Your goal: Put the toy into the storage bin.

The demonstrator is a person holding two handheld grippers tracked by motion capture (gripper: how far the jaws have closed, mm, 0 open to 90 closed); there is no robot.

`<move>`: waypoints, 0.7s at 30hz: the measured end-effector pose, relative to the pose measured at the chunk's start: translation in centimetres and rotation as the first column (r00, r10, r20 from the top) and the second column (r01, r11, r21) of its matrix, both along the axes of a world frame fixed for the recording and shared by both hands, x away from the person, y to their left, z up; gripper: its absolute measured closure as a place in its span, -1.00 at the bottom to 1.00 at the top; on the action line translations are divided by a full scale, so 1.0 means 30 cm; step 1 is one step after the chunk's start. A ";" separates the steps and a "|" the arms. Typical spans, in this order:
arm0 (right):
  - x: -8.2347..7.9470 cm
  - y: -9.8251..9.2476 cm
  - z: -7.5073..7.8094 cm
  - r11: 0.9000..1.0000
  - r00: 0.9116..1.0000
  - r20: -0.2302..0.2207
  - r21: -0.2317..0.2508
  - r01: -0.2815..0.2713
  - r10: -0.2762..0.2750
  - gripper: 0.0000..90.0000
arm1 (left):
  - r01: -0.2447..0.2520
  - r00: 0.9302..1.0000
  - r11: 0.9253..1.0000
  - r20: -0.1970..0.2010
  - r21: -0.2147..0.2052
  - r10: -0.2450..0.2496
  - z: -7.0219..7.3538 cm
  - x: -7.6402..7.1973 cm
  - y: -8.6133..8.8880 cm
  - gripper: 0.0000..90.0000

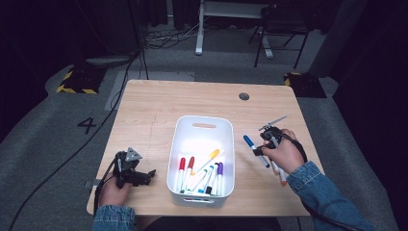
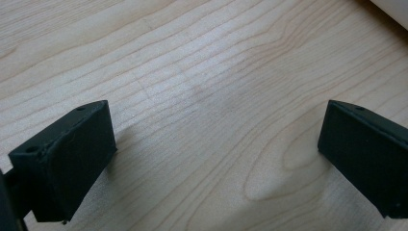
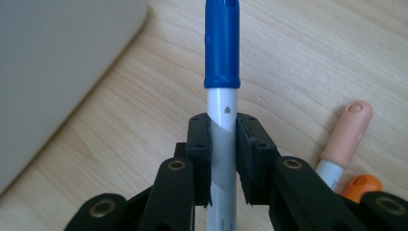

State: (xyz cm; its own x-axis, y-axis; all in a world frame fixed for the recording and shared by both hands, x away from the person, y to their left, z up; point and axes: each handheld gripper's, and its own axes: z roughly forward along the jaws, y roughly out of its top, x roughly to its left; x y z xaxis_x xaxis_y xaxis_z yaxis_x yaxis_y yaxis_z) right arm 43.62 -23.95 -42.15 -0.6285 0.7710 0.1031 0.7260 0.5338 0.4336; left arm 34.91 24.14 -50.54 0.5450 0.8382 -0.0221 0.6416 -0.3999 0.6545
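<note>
My right gripper is shut on a white marker with a blue cap, pads pressed on its barrel; the cap points away from the jaws. In the high view the blue-capped marker sits in the right gripper, lifted a little above the table right of the white bin. The bin holds several markers with red, yellow, teal and purple caps. My left gripper rests on the table left of the bin, jaws wide apart with bare wood between the fingers.
A peach-capped marker and an orange-capped one lie on the table right of my right jaws. Loose markers lie under the right hand. A round grommet sits near the table's far edge.
</note>
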 end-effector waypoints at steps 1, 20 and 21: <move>-0.005 0.001 0.013 1.000 1.000 0.010 0.013 -0.006 0.006 0.72 | 0.000 1.000 1.000 0.000 0.000 0.000 0.000 0.000 0.000 -1.00; -0.116 0.047 0.229 0.977 0.983 0.138 0.162 -0.140 0.118 0.72 | 0.000 1.000 1.000 0.001 0.000 0.000 0.000 0.000 0.000 -1.00; -0.121 0.052 0.239 0.975 0.982 0.140 0.167 -0.149 0.126 0.72 | 0.000 1.000 1.000 0.000 0.000 0.000 0.000 0.000 0.000 -1.00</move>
